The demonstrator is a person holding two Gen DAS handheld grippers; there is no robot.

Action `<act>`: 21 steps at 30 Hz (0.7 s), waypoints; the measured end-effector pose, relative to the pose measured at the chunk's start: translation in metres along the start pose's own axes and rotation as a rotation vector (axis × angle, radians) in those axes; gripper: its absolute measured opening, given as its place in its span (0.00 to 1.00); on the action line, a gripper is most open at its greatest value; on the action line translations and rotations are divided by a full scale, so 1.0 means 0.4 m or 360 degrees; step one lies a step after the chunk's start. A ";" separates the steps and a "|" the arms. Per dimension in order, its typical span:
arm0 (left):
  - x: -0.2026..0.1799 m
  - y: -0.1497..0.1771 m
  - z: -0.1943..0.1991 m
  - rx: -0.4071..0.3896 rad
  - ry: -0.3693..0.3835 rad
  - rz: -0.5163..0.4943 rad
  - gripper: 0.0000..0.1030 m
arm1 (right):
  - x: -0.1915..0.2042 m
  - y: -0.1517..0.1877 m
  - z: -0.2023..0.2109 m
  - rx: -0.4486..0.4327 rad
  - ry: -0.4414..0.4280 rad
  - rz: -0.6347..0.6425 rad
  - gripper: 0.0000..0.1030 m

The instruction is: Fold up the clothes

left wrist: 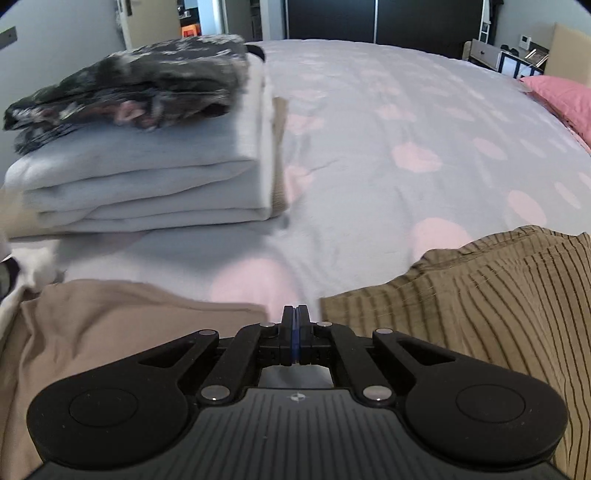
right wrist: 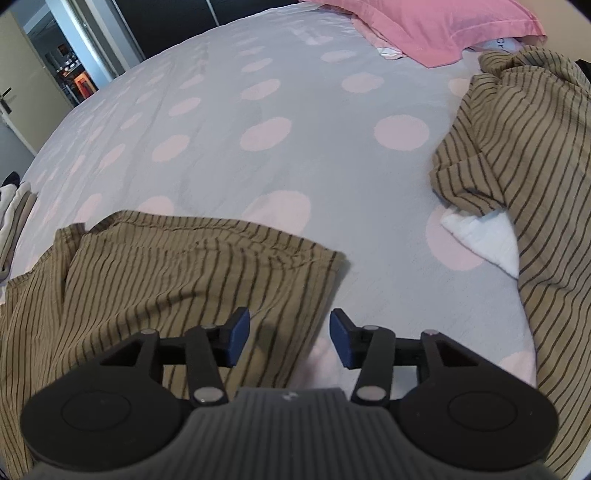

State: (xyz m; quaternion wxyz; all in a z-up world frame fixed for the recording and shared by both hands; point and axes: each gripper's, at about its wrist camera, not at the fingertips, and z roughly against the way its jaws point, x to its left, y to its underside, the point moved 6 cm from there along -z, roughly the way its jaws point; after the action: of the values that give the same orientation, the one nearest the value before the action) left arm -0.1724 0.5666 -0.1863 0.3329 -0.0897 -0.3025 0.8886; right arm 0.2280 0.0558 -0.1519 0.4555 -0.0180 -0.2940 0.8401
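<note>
A brown garment with dark stripes lies flat on the bed near its front edge, and its corner also shows in the left wrist view. My right gripper hangs open above that garment's right edge, its pads gripping nothing. My left gripper is shut with the blue pads pressed together and nothing visible between them. It hovers over the strip of sheet between a plain beige garment and the striped one. A second striped garment lies crumpled at the right.
A stack of folded white clothes with a dark patterned garment on top stands at the left. A pink pillow lies at the head of the spotted bedsheet. A white cloth peeks from under the crumpled garment.
</note>
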 end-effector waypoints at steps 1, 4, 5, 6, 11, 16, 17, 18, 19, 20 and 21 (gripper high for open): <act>0.007 0.001 0.007 0.0005 -0.0001 0.0019 0.00 | 0.009 0.002 0.005 -0.0004 -0.0012 0.0004 0.54; 0.012 0.005 0.041 -0.0008 0.0038 0.0050 0.10 | 0.039 0.013 0.026 -0.0016 -0.0050 0.0027 0.60; 0.008 0.009 0.055 -0.0018 0.0056 0.0040 0.14 | 0.050 0.019 0.034 -0.0020 -0.0063 0.0038 0.60; 0.001 0.015 0.070 -0.0028 0.0075 0.0027 0.19 | 0.060 0.027 0.041 -0.0020 -0.0075 0.0046 0.60; -0.051 0.039 0.122 -0.0022 0.0167 -0.0004 0.27 | 0.101 0.092 0.067 0.0025 -0.0106 0.0044 0.61; -0.107 0.100 0.199 0.0004 0.0260 -0.0063 0.30 | 0.149 0.178 0.090 0.0073 -0.0154 0.0020 0.59; -0.119 0.114 0.215 0.0012 0.0278 -0.0070 0.30 | 0.157 0.196 0.096 0.0084 -0.0164 0.0005 0.58; -0.131 0.130 0.233 0.0021 0.0297 -0.0077 0.30 | 0.165 0.214 0.103 0.0091 -0.0176 -0.0012 0.57; -0.142 0.148 0.248 0.0036 0.0314 -0.0081 0.30 | 0.171 0.231 0.111 0.0098 -0.0187 -0.0034 0.57; -0.151 0.168 0.262 0.0055 0.0330 -0.0082 0.30 | 0.176 0.247 0.119 0.0103 -0.0198 -0.0057 0.57; -0.161 0.187 0.275 0.0074 0.0345 -0.0083 0.30 | 0.181 0.264 0.126 0.0110 -0.0207 -0.0080 0.57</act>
State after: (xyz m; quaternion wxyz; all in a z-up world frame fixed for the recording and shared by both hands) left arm -0.2033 0.4279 -0.1457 0.3887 -0.1696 -0.2462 0.8715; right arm 0.0908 0.0443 -0.1469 0.4568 0.0597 -0.2941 0.8374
